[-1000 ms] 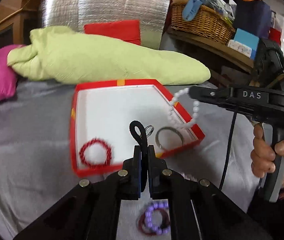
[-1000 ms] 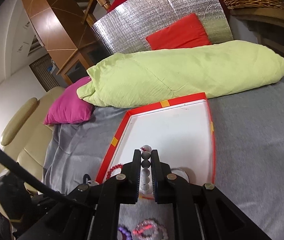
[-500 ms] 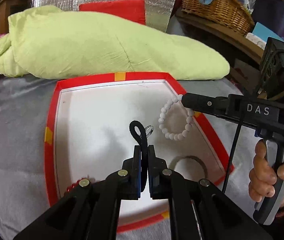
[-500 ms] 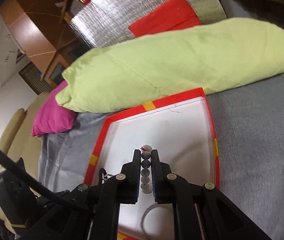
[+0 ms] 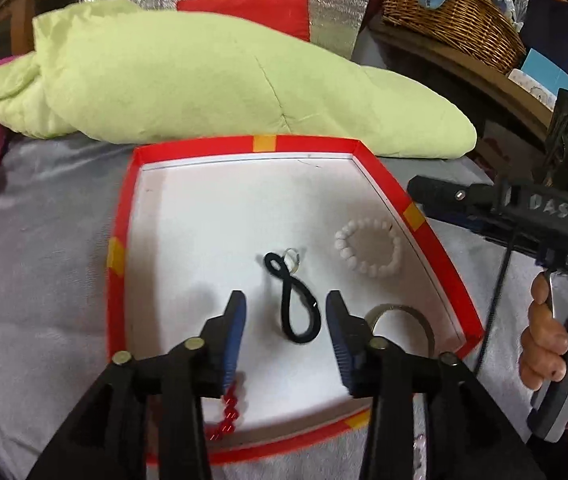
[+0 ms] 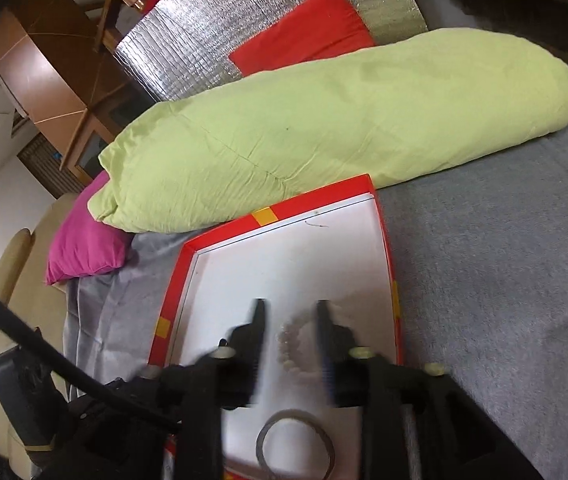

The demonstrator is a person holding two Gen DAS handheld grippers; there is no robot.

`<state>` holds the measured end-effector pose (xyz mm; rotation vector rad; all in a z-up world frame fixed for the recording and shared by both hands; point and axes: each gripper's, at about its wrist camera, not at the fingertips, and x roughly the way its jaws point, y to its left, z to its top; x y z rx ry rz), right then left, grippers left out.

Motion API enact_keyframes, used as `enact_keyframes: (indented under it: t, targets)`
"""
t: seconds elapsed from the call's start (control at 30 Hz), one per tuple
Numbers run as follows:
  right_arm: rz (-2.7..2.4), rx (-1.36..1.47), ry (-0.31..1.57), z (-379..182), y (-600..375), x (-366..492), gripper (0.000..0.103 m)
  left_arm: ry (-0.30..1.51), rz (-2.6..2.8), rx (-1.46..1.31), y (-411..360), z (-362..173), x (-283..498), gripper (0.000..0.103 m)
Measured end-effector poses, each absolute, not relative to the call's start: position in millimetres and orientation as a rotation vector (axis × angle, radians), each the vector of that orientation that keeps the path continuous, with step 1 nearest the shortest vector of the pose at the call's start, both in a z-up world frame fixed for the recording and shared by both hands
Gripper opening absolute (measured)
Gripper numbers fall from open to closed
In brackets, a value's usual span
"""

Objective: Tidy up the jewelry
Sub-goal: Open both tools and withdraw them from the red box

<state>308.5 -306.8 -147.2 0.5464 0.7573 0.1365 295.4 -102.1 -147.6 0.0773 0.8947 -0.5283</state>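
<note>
Both hand-held grippers sit over the red-rimmed white tray (image 5: 436, 240), which lies on a grey blanket (image 5: 36, 280) in front of a long light-green pillow (image 5: 212, 92).

Left hand-held gripper (image 5: 286, 320): we see its jaws apart and opening. The black hair tie (image 5: 294, 300) lies flat on the tray floor between the blue pads (image 5: 234, 340), touching neither. A small silver ring (image 5: 292, 258) sits at the far loop of the tie; contact we can't tell.

Right hand-held gripper (image 6: 290, 336): jaws apart and opening, motion-blurred. The white bead bracelet (image 5: 368, 248) lies on the tray floor between the fingers in the right wrist view, not pressed by either, near the tray's right wall. In the left wrist view this gripper shows only partly, held in a hand (image 5: 548, 344) at the right edge.

Also in the tray: a metal bangle (image 6: 296, 444) near the near-right corner, just beside the left gripper's right finger, and a red bead bracelet (image 5: 230, 408) near the front rim, mostly hidden behind the left gripper's left finger.

Pink cushion (image 6: 84, 248) at the left end of the pillow, red cushion (image 6: 304, 36) against a silver foil panel (image 6: 204, 48) behind it, wicker basket (image 5: 452, 16) on a shelf at the far right.
</note>
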Motion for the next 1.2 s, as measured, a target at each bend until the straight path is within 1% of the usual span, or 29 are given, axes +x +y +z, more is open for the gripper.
enact_keyframes:
  t: [0.03, 0.13, 0.2, 0.27, 0.3, 0.57, 0.73, 1.2]
  targets:
    - [0.142, 0.542, 0.741, -143.7, -305.2, 302.5, 0.049, 0.879, -0.513, 0.089, -99.0, -145.1, 289.3, 0.048]
    - [0.164, 0.531, 0.727, -135.7, -300.1, 289.4, 0.049, 0.849, -0.49, 0.111, -92.8, -139.4, 275.8, 0.049]
    - [0.177, 0.521, 0.709, -129.1, -296.4, 276.2, 0.049, 0.822, -0.477, 0.118, -87.7, -134.5, 264.9, 0.053]
    - [0.179, 0.501, 0.704, -125.2, -293.1, 266.9, 0.049, 0.801, -0.463, 0.126, -84.2, -130.7, 257.6, 0.06]
    - [0.174, 0.486, 0.702, -123.6, -291.2, 261.9, 0.049, 0.787, -0.45, 0.135, -81.5, -128.9, 251.3, 0.061]
    - [0.09, 0.245, 0.688, -109.1, -258.7, 214.9, 0.049, 0.752, -0.404, 0.169, -61.9, -131.3, 209.7, 0.062]
    - [0.028, 0.131, 0.723, -114.7, -237.7, 184.8, 0.049, 0.746, -0.392, 0.177, -54.4, -134.9, 191.5, 0.063]
    - [-0.069, 0.056, 0.765, -129.6, -225.6, 136.8, 0.049, 0.759, -0.388, 0.196, -40.2, -146.1, 156.2, 0.063]
